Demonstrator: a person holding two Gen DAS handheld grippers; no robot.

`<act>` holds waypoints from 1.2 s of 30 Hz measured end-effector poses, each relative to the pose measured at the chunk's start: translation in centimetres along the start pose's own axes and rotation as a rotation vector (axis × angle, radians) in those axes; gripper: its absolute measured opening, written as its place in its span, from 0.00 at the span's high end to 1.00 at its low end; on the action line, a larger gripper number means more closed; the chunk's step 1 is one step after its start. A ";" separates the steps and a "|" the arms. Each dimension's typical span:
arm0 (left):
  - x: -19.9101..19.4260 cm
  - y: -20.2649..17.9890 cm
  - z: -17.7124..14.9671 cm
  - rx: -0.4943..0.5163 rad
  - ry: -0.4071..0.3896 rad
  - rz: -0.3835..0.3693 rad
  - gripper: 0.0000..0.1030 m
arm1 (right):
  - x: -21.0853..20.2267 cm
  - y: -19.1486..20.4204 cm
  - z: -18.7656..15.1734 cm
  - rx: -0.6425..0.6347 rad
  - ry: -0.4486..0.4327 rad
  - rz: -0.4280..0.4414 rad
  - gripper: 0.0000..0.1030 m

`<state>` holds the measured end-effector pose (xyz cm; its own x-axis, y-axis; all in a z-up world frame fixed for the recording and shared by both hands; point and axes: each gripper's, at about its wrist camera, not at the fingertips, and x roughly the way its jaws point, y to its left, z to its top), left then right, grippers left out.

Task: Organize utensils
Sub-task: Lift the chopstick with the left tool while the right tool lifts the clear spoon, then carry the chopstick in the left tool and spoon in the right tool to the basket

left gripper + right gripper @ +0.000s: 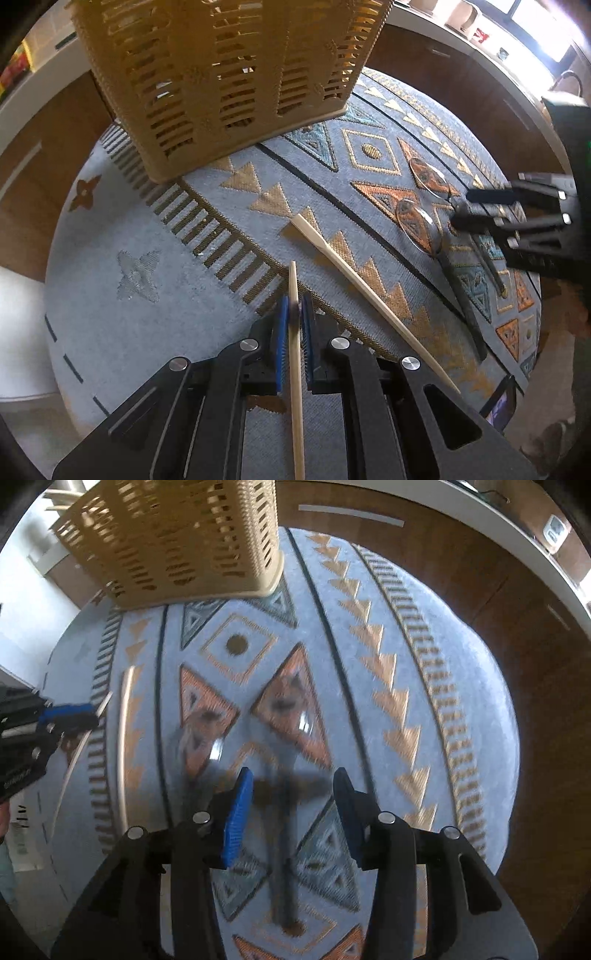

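Held stick: a pale wooden chopstick sits between the blue pads of the left gripper, which is clamped on it. Its long axis follows the fingers, tip toward the basket.

Loose stick: a second pale chopstick lies flat on the cloth just right of the held one, slanting, its broad end toward the basket.

Left hand pose: points steeply down at the cloth; fingers nearly together, only the stick between them.

Spoons: two clear-bowled spoons with dark handles lie on the cloth on the far side of the loose chopstick from the held one, bowls toward the basket, handles running away from it.

Right hand pose: the right gripper points steeply down over the spoons, jaws apart, pads not pressing anything. One dark spoon handle runs lengthwise between the fingers; the view is motion-blurred.

Spoon bowls vs claw: both bowls lie just beyond the fingertips, toward the basket.

Basket: tan slotted utensil basket stands upright at the far end of the cloth, well apart from both grippers.

Surface: round table under a grey-blue patterned cloth with orange and gold triangles.
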<state>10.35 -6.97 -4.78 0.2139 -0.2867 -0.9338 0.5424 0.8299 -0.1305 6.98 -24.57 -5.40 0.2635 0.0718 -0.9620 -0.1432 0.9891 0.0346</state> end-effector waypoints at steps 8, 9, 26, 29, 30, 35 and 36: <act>0.2 -0.1 1.5 0.030 0.037 -0.009 0.93 | 1.0 1.5 3.5 -0.070 0.045 -0.040 0.65; 0.2 0.0 1.7 0.033 0.045 -0.013 0.93 | 0.9 1.9 3.8 -0.089 0.055 -0.051 0.66; 0.7 1.7 2.3 0.008 0.131 -0.156 0.83 | 1.6 0.1 7.2 -0.077 0.125 0.028 0.69; 0.5 0.9 2.2 0.044 0.139 -0.136 0.76 | 1.5 0.9 6.3 -0.103 0.106 -0.004 0.72; 0.5 0.6 2.1 0.062 0.141 -0.122 0.75 | 1.7 1.4 5.6 -0.102 0.103 -0.004 0.72; 0.5 -1.2 1.5 0.129 0.123 0.027 0.96 | 1.1 1.6 4.8 -0.104 0.079 0.003 0.72; 0.4 -1.4 1.3 0.133 0.112 0.028 0.96 | 0.9 1.6 4.7 -0.108 0.066 0.008 0.72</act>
<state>10.77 -8.91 -4.54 0.1428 -0.2028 -0.9688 0.6415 0.7643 -0.0655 11.46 -22.36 -4.94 0.1993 0.0672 -0.9776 -0.2474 0.9688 0.0161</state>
